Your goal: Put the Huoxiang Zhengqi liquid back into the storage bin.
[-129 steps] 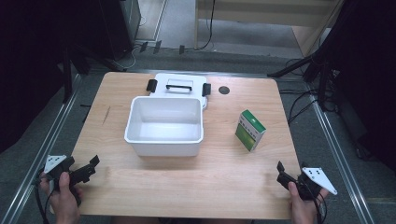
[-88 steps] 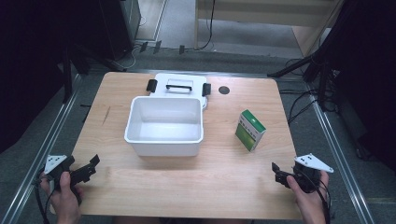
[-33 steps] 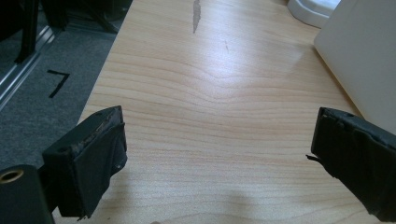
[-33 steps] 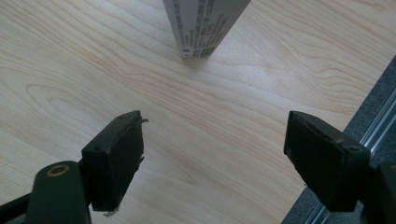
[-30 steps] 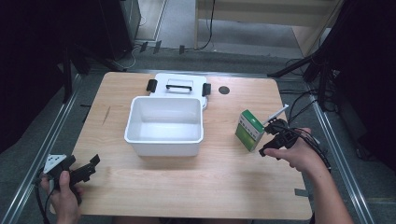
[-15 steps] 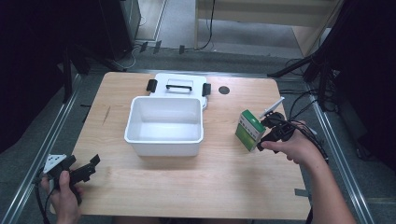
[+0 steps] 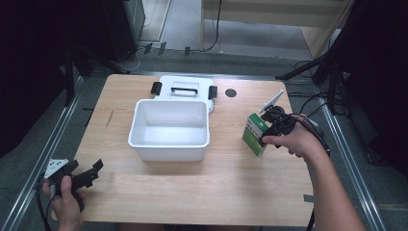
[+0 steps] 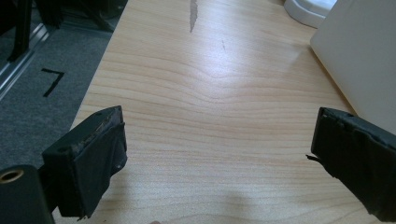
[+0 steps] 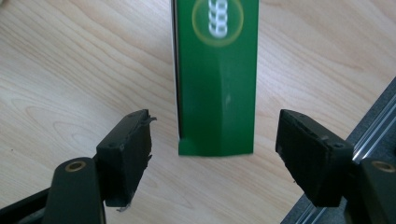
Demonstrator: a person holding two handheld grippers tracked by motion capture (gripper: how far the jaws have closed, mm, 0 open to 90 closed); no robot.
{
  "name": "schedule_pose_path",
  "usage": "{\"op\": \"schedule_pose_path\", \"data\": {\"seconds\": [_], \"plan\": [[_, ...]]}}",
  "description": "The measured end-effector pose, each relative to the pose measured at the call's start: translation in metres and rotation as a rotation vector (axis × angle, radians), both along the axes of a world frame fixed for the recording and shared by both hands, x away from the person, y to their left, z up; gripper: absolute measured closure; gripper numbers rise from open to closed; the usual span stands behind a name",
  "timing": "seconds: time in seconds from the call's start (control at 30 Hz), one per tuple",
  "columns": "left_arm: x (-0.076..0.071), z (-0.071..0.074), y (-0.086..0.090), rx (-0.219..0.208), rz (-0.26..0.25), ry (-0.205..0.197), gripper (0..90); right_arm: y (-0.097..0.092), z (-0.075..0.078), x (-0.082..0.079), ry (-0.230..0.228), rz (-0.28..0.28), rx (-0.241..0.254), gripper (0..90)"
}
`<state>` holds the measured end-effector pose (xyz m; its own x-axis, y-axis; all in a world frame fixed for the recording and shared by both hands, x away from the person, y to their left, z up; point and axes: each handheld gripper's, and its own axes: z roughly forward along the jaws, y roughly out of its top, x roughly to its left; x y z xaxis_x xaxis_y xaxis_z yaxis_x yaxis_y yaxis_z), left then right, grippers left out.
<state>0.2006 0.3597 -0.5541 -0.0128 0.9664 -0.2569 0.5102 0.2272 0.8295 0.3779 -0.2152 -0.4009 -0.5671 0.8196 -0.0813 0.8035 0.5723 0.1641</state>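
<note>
Left gripper: jaws spread wide apart, nothing between them, over bare wooden table. White tub wall at right, just beyond right jaw. White lid at far right corner. Dark scratch in wood far ahead. Grey floor at left.

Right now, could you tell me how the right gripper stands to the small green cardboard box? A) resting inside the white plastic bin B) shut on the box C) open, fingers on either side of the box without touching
C: in the right gripper view, the right gripper is open, its fingers flanking the small green cardboard box with wood showing in both gaps.
</note>
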Motion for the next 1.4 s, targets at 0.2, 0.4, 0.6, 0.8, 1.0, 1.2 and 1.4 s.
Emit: {"op": "schedule_pose_path", "data": {"seconds": [0.2, 0.4, 0.6, 0.8, 1.0, 1.2, 1.4], "plan": [[0.0, 0.0, 0.0, -0.003, -0.003, -0.003, 4.1, 0.01, 0.003, 0.01, -0.011, -0.001, -0.002, 26.6], [0.0, 0.0, 0.0, -0.004, -0.003, -0.003, 4.1, 0.023, 0.0, 0.02, -0.008, 0.012, -0.021, 27.0], [0.0, 0.0, 0.001, -0.006, -0.003, -0.004, 4.1, 0.031, -0.003, 0.03, -0.009, 0.013, -0.046, 31.0], [0.0, 0.0, 0.001, -0.008, -0.003, -0.004, 4.1, 0.036, -0.01, 0.037, 0.021, 0.008, -0.049, 41.1], [0.0, 0.0, 0.001, -0.009, -0.003, -0.003, 4.1, 0.032, -0.012, 0.042, 0.062, -0.016, -0.02, 61.7], [0.0, 0.0, 0.001, -0.012, 0.0, -0.002, 4.1, 0.028, -0.009, 0.04, 0.063, -0.004, -0.014, 64.1], [0.0, 0.0, 0.001, -0.009, 0.002, -0.002, 4.1, 0.029, 0.0, 0.036, 0.058, 0.035, 0.009, 65.0]]}}
